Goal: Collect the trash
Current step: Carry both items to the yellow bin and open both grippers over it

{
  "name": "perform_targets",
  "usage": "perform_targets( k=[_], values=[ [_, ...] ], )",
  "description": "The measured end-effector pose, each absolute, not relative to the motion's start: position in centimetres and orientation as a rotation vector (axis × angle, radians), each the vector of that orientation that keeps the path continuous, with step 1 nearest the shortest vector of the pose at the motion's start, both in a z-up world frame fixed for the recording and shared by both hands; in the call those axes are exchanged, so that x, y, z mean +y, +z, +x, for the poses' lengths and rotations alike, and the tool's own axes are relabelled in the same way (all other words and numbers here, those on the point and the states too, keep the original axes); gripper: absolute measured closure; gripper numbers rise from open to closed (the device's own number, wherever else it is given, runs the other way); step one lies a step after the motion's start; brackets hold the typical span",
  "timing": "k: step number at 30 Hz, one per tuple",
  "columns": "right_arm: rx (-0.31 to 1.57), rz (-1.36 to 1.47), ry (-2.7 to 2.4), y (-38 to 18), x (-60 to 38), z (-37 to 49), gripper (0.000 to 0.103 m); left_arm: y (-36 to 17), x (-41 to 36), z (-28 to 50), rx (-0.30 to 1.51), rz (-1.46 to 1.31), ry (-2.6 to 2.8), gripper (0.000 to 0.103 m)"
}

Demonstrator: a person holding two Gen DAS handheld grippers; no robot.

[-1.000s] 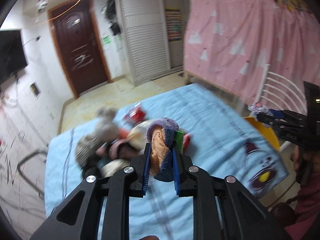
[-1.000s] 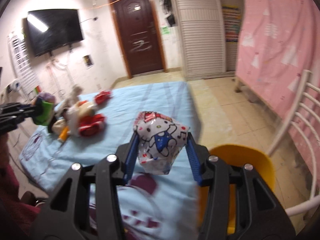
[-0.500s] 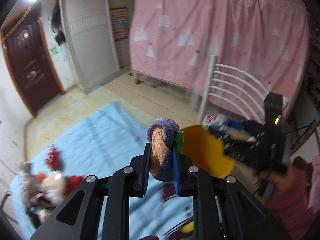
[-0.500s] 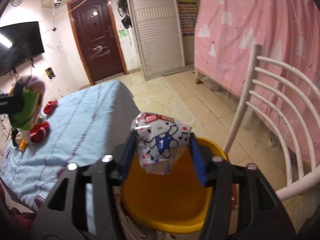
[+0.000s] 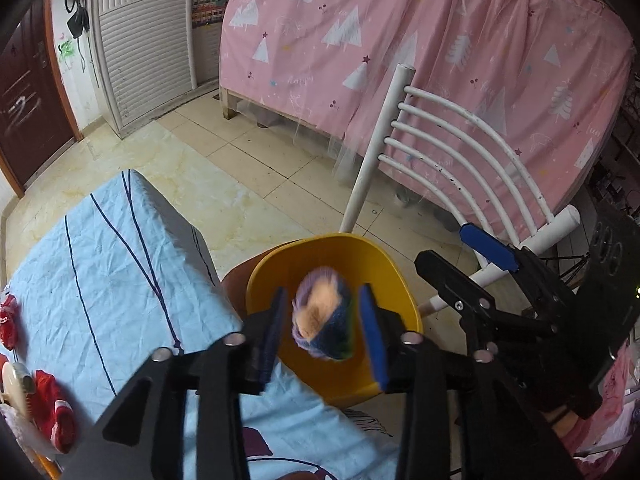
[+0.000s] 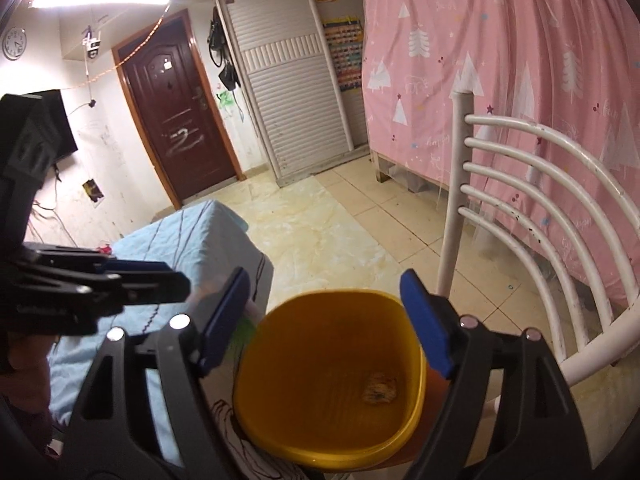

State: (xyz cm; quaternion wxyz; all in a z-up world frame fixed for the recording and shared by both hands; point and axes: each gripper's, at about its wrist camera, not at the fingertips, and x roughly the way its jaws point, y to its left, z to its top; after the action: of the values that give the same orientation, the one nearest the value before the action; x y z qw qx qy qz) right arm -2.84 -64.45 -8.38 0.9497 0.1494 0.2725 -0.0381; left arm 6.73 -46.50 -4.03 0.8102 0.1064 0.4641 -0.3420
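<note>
Left gripper [image 5: 324,326] jaws spread, fuzzy knit ball [image 5: 323,316] (purple, peach, navy, green edge) loose between the pads, blurred, not pinched, looks mid-drop over the yellow bin [image 5: 384,268]. Right gripper [image 6: 326,318] jaws wide apart and empty, hovering over the same bin; a small crumpled wrapper [image 6: 379,389] lies at its bottom. Bin sits on a brown seat beside the white slatted chair back [image 6: 520,216], just off the corner of the blue-sheeted table [image 5: 120,264]. To do the drop well: keep left jaws centred over the bin mouth, hold level, don't swing off until the ball clears the rim. Red items [image 5: 54,412] remain on the sheet.
</note>
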Motion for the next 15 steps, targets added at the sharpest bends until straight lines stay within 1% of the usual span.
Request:
perform_targets(
  k=[1, 4, 7, 15],
  values=[
    [0.552, 0.305, -0.071, -8.3, -64.2, -2.8, 0.028, -3.9, -46.2, 6.7, 0.988, 0.225, -0.724, 0.065],
    [0.549, 0.302, -0.056, -7.8, -63.7, -2.6, 0.027, -3.3, -44.9, 6.8, 0.984, 0.211, -0.710, 0.064],
    [0.551, 0.260, -0.056, -7.2, -62.0, -2.5, 0.023, -2.5, -43.2, 6.6, 0.967, 0.198, -0.694, 0.063],
    [0.568, 0.130, -0.054, -6.1, -57.1, -1.4, 0.023, 0.1, -38.2, 6.2, 0.907, 0.137, -0.643, 0.063]
  ],
)
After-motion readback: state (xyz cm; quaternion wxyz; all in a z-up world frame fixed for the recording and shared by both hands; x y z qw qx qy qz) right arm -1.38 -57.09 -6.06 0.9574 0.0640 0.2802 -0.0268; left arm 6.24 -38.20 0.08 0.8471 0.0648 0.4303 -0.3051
